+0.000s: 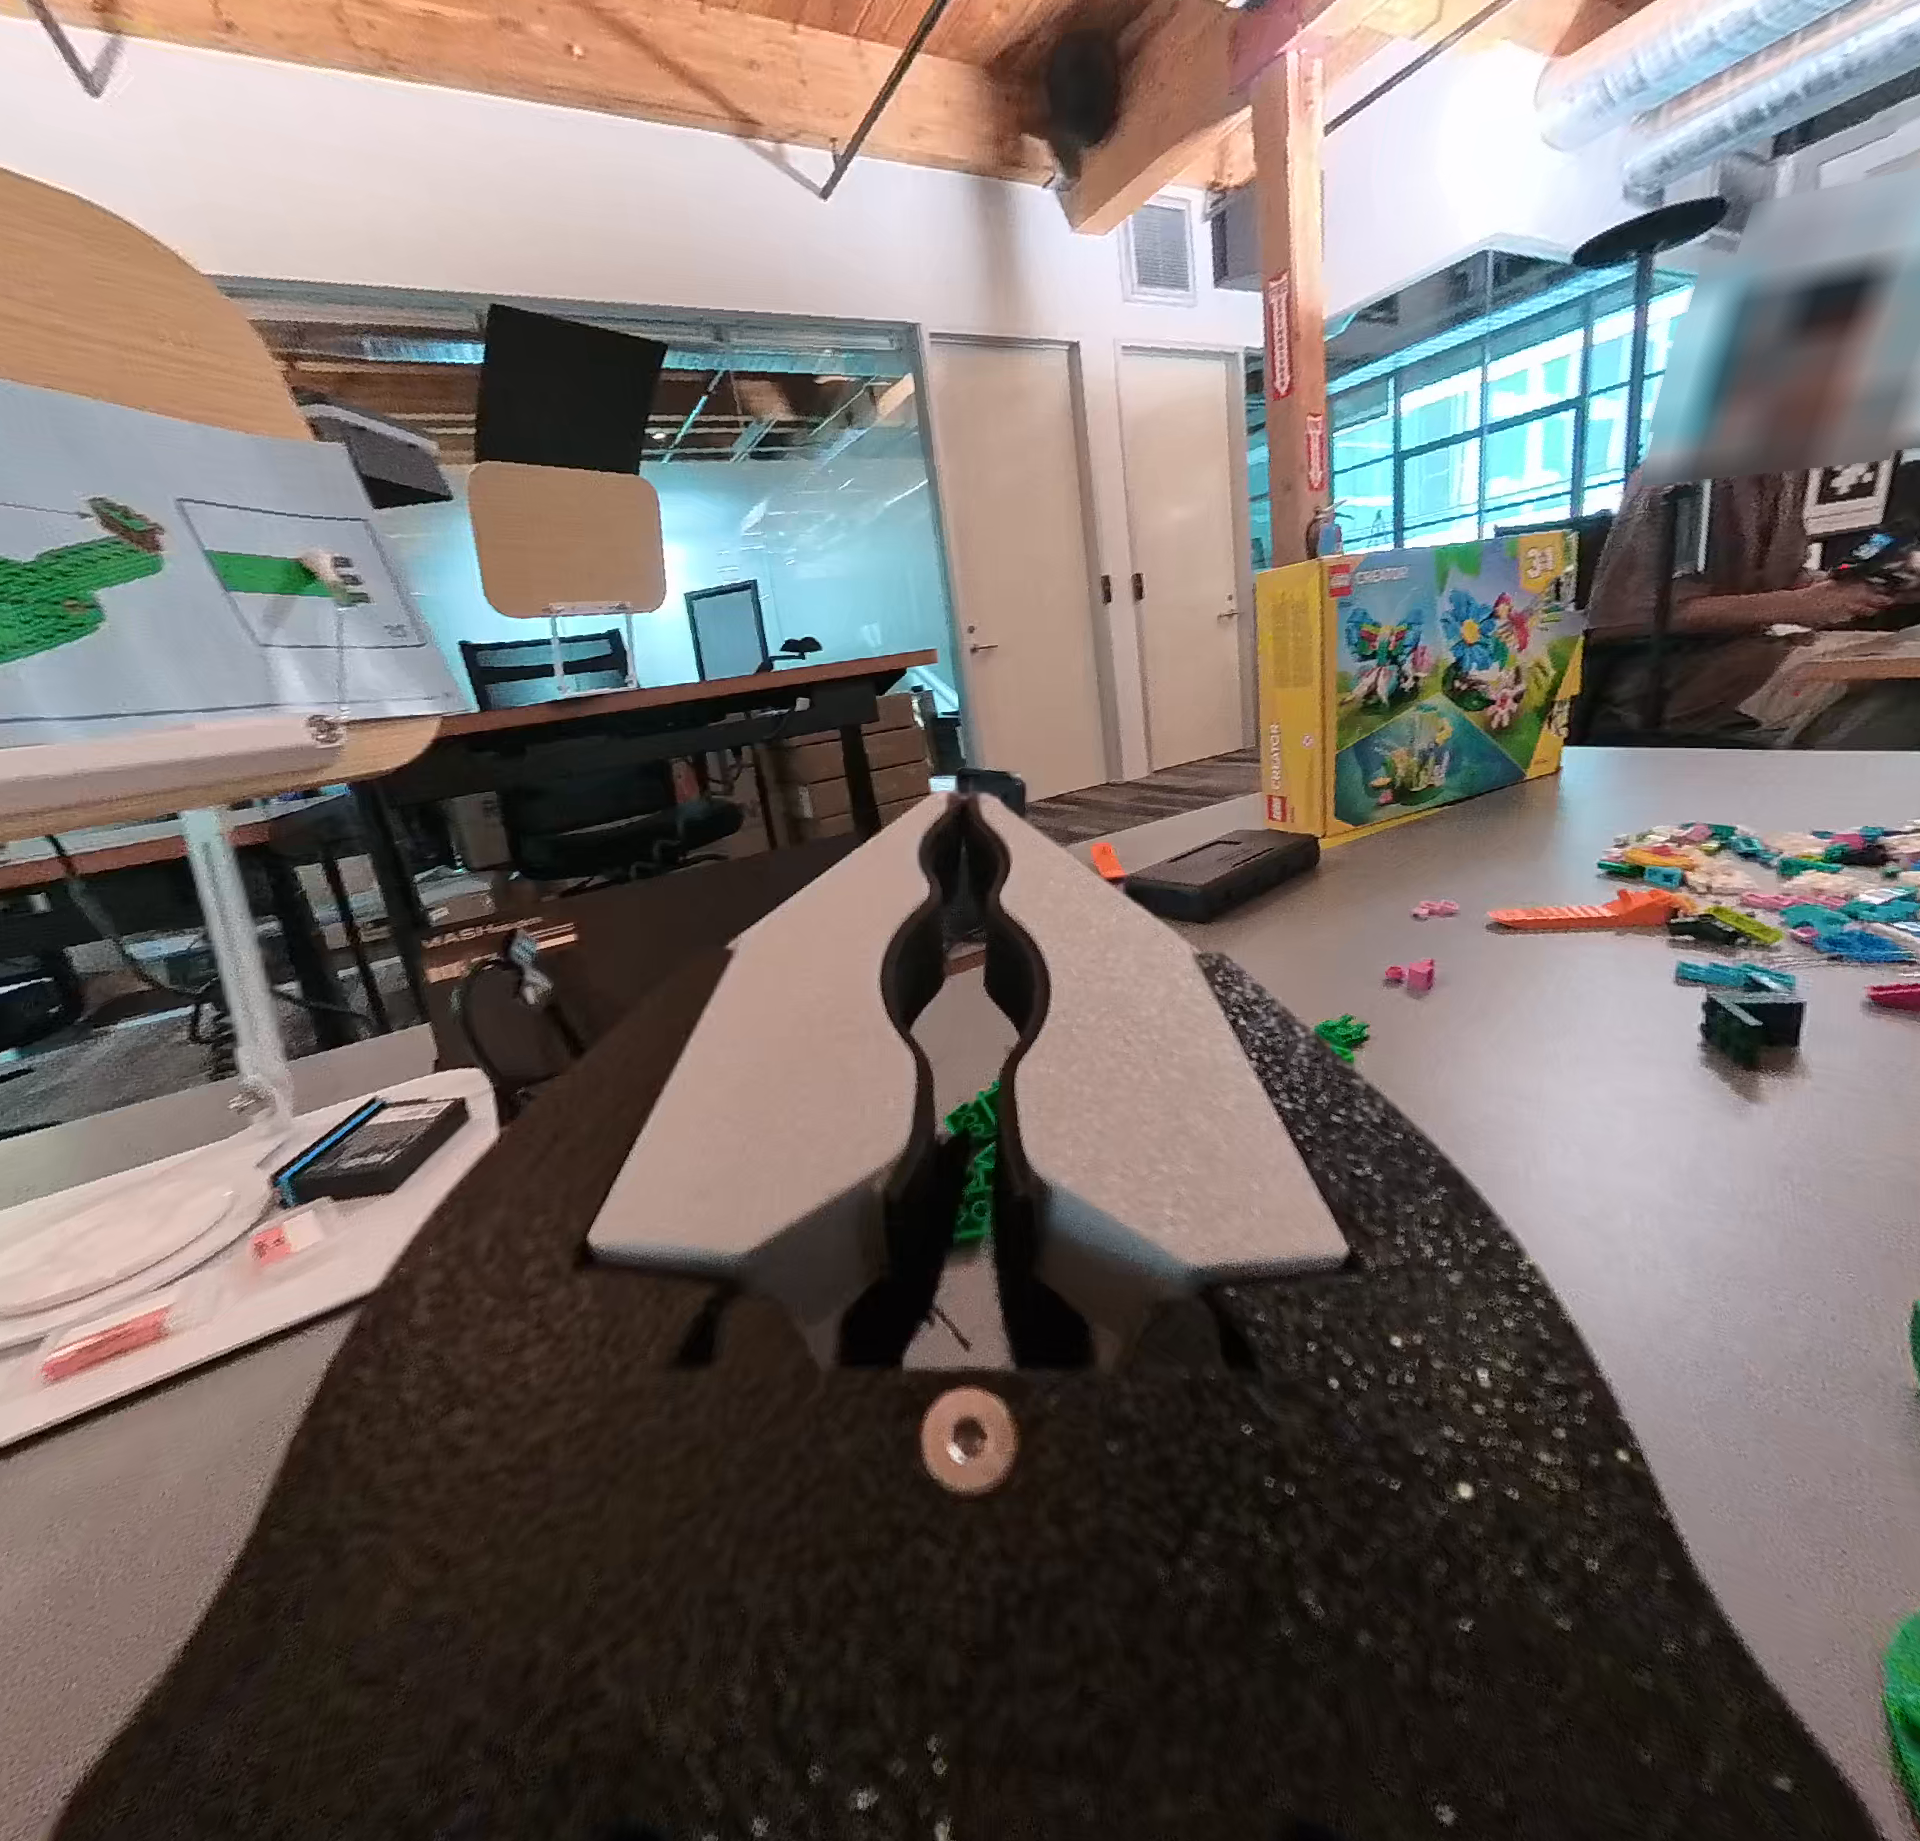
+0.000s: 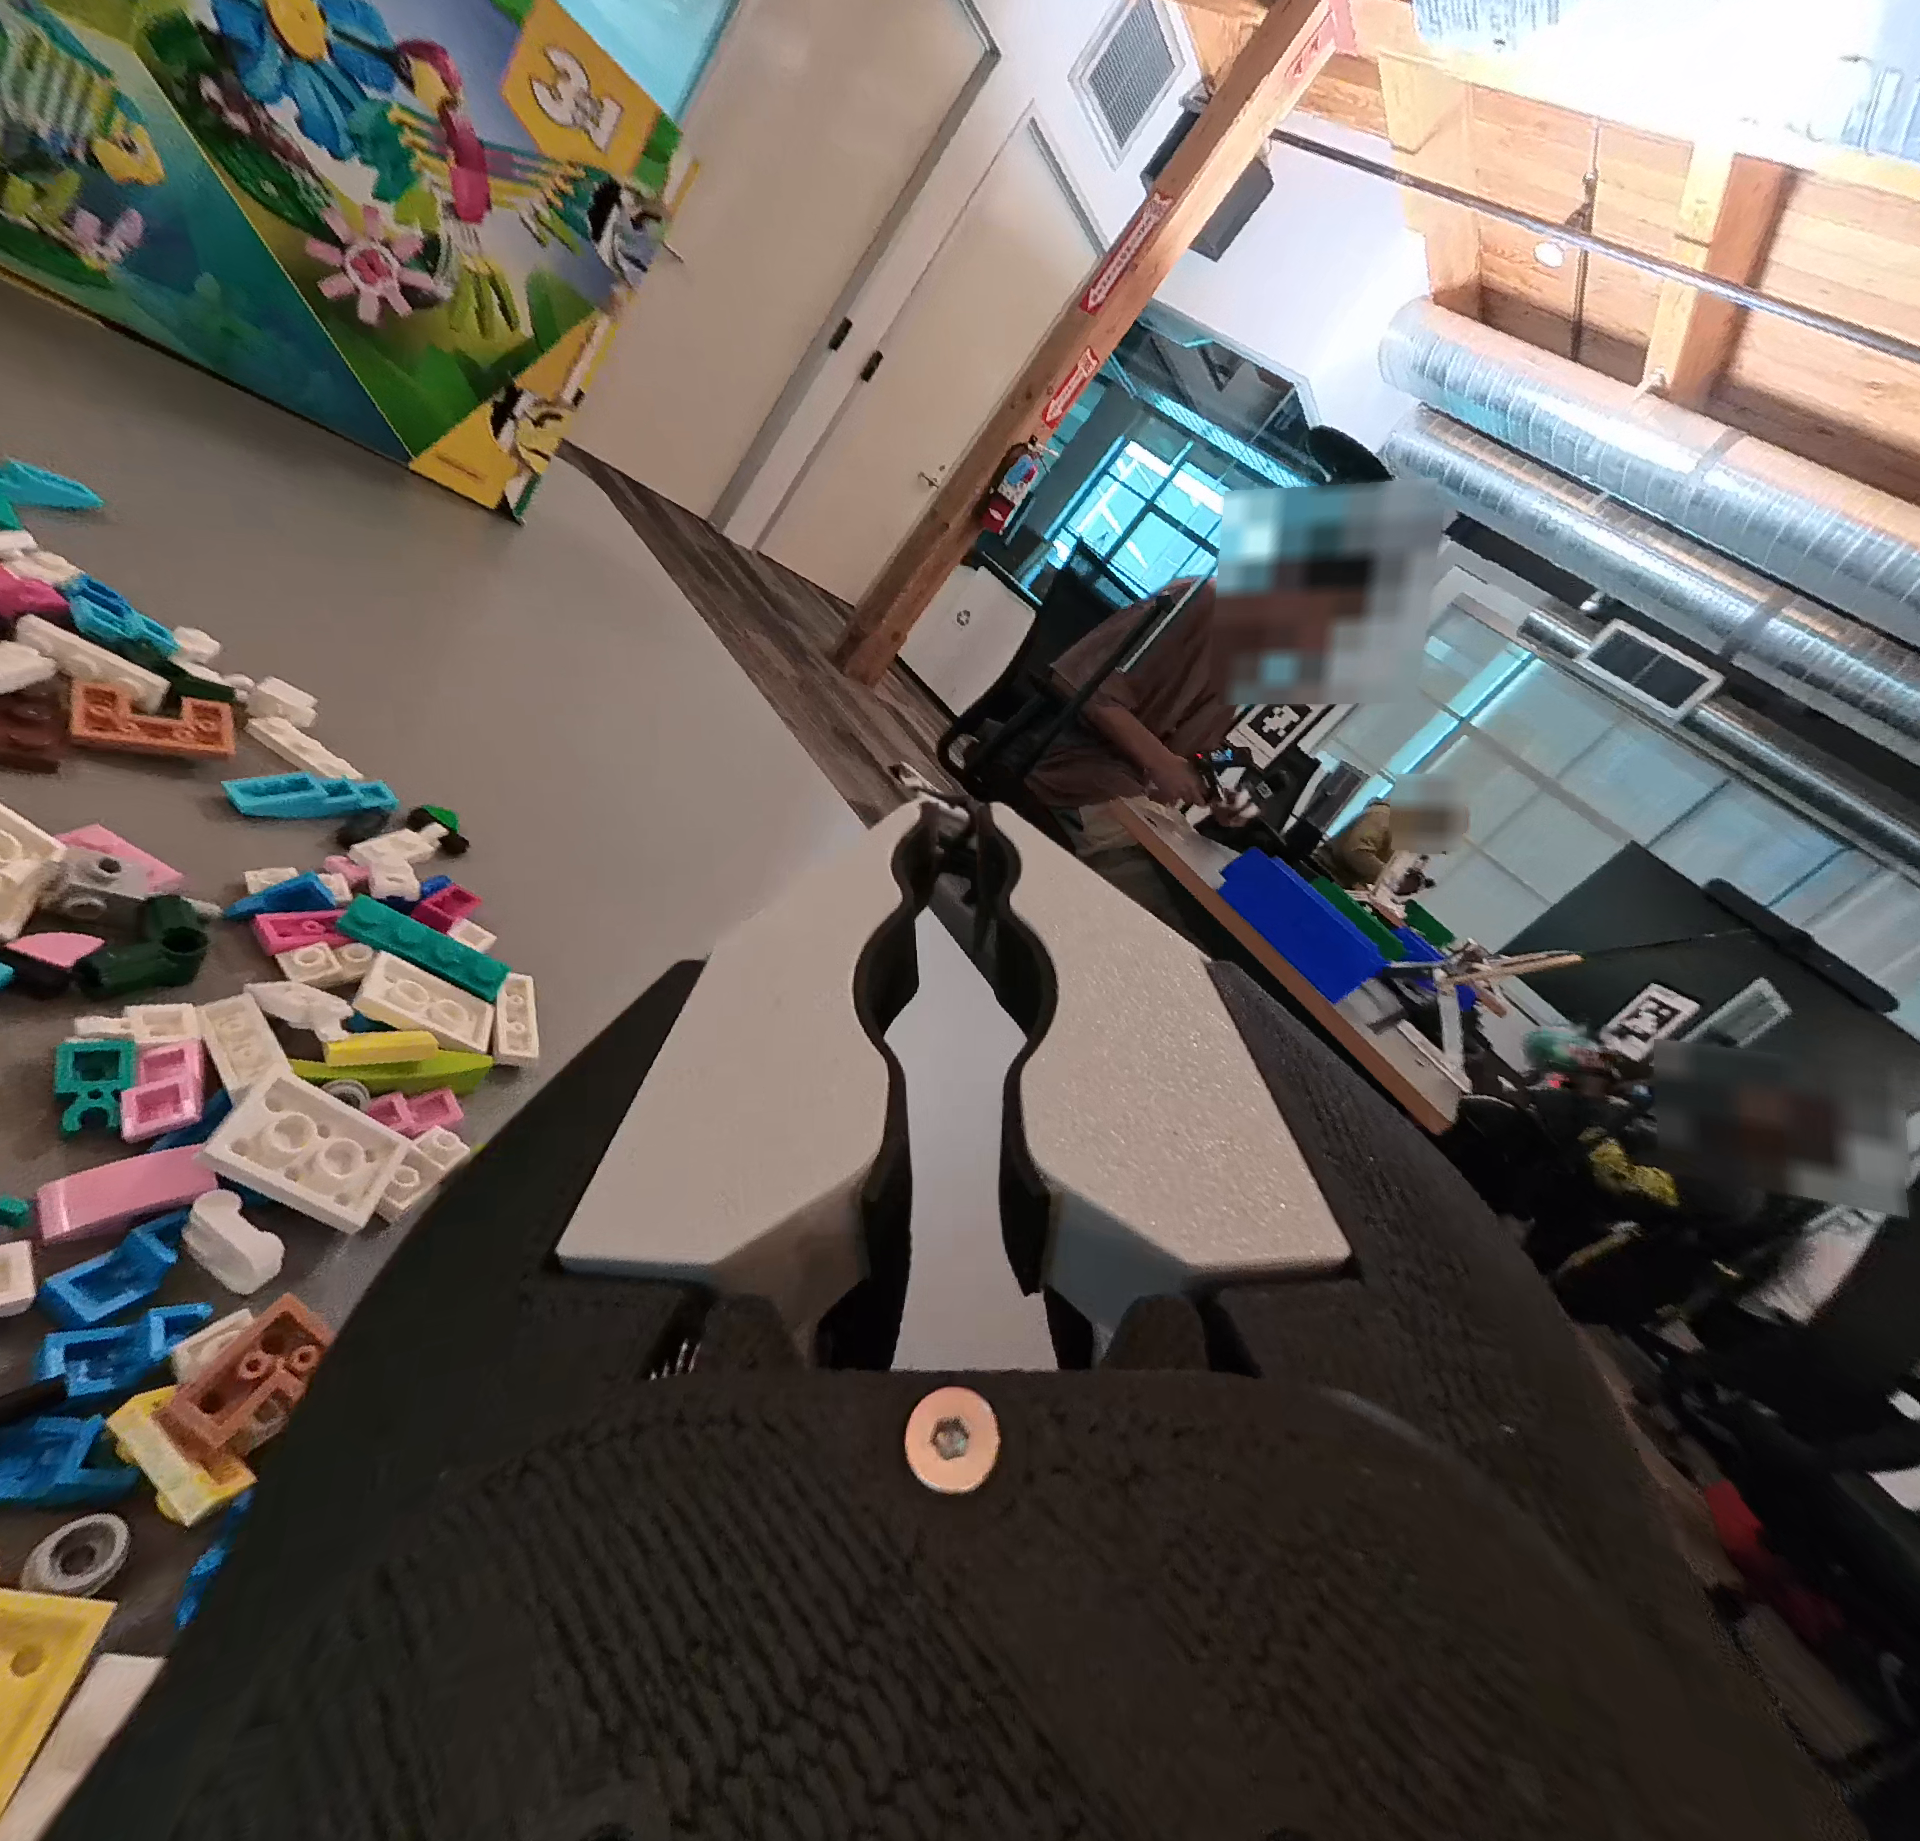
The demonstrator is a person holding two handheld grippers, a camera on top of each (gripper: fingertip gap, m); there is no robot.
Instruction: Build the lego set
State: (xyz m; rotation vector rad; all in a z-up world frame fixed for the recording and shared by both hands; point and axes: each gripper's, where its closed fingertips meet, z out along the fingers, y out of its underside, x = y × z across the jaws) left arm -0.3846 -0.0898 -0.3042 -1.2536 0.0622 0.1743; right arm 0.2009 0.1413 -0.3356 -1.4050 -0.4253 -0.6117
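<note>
My left gripper (image 1: 962,806) is shut, fingertips touching, raised over the grey table (image 1: 1558,1220); I see nothing between the tips. Green lego pieces (image 1: 975,1157) show through the gap between its fingers, on the table below. A green build (image 1: 1907,1687) pokes in at the right edge. My right gripper (image 2: 948,809) is tilted, raised right of the loose brick pile (image 2: 312,1012), and shut on what looks like a small pale piece (image 2: 935,804) at its tips. The pile (image 1: 1787,887) lies far right of my left gripper. The open instruction booklet (image 1: 187,586) sits on a stand at left.
The lego box (image 1: 1423,690) stands at the table's far side, also in the right wrist view (image 2: 343,160). An orange separator (image 1: 1579,913), a black block (image 1: 1751,1022), pink bits (image 1: 1411,976) and a black case (image 1: 1221,872) lie ahead. A white mat (image 1: 156,1272) is at left. A person (image 2: 1143,700) sits at another table. One gripper's finger ends stand about 65 cm off the other's.
</note>
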